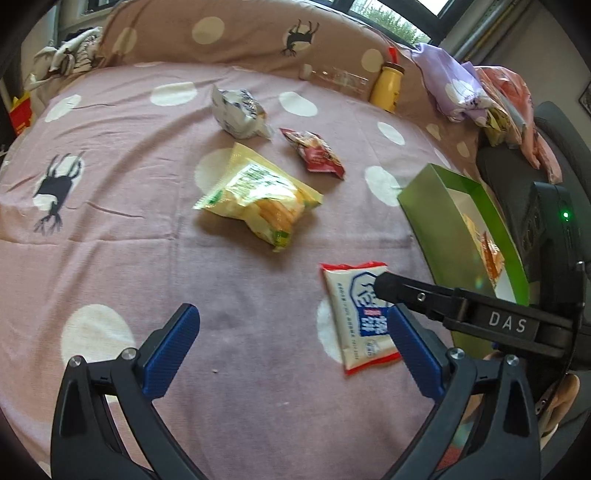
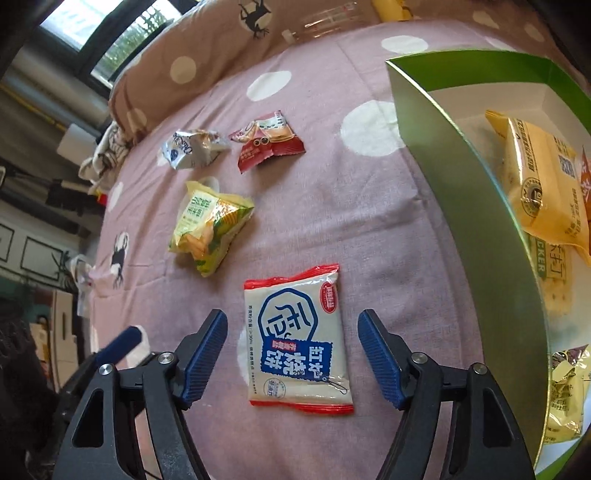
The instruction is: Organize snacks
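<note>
- The white biscuit packet with red ends and blue print (image 2: 297, 341) lies flat on the pink dotted bedsheet (image 2: 351, 229), near the edge of the bed closest to the cameras and beside the green box (image 2: 476, 206).
- The right hand-held gripper (image 2: 291, 363) hangs over this packet with its blue pads on either side, jaws standing wide and not touching it.
- The left hand-held gripper (image 1: 291, 354) is also wide, with nothing between its pads; the packet lies just by its right finger.
- The green box, white inside, sits at the bed's right edge and holds a yellow cracker packet (image 2: 543, 181) and other snack packs.
- Farther in, toward the middle of the bed, lies a yellow-green chip bag (image 2: 207, 229).
- Beyond it, toward the pillow end, a red snack packet (image 2: 266, 144) and a crumpled silver-blue packet (image 2: 192, 147) lie side by side.
- By the brown dotted pillow (image 1: 240, 33) stand a yellow bottle (image 1: 386, 88) and a clear plastic bottle lying down (image 1: 336, 77).
</note>
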The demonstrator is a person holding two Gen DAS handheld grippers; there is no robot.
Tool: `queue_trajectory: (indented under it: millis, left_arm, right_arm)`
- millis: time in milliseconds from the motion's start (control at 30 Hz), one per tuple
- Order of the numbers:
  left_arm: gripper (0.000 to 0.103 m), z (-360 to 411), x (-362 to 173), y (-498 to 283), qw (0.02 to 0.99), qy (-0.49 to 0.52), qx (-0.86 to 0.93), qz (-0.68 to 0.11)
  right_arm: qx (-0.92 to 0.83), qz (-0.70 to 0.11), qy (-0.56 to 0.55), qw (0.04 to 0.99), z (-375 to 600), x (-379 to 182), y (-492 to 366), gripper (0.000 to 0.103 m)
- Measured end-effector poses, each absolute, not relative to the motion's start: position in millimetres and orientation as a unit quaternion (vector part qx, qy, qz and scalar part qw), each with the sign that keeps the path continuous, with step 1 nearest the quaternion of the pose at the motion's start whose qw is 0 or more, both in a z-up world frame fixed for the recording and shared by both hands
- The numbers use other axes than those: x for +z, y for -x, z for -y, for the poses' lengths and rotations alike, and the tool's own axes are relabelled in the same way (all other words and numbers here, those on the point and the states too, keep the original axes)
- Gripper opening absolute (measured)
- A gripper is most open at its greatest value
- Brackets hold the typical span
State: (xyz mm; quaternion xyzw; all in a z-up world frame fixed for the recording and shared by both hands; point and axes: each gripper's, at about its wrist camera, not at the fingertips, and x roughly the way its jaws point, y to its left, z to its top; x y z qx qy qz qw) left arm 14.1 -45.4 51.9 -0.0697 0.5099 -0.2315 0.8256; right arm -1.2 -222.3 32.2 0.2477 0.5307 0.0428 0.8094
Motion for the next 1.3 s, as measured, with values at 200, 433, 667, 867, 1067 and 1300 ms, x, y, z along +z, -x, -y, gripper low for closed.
queue_trajectory:
  millis: [200, 433, 667, 867, 1067, 1300]
  left_arm:
    - [0.092, 73, 45, -10, 0.815, 0.055, -0.249, -0.520]
    - [0.074, 99, 30, -10, 0.791, 0.054, -0.284, -0.540]
    - [0.041, 114, 23, -8, 0.796, 0.038, -0.280, -0.535]
    - [0.040, 115, 36, -2, 0.816, 0.028, -0.280, -0.506]
    - [0.040, 113, 63, 9, 0.839, 0.039, -0.297, -0.455]
    - [0.039, 132, 96, 25, 0.864, 0.020, -0.314, -0.393]
  right_arm:
    - [0.043, -0.536, -0.269, 0.799, 232, 24, 2, 0.074]
    - [0.076, -0.539, -0.288, 0.787, 229, 16, -2, 0.074]
    - [0.077, -0.537, -0.279, 0.792, 223, 16, -1, 0.071]
    - [0.073, -0.520, -0.269, 0.807, 224, 29, 5, 0.068]
    - [0.079, -0.474, -0.266, 0.836, 229, 57, 21, 0.068]
    - [0.055, -0.418, -0.258, 0.869, 240, 90, 39, 0.068]
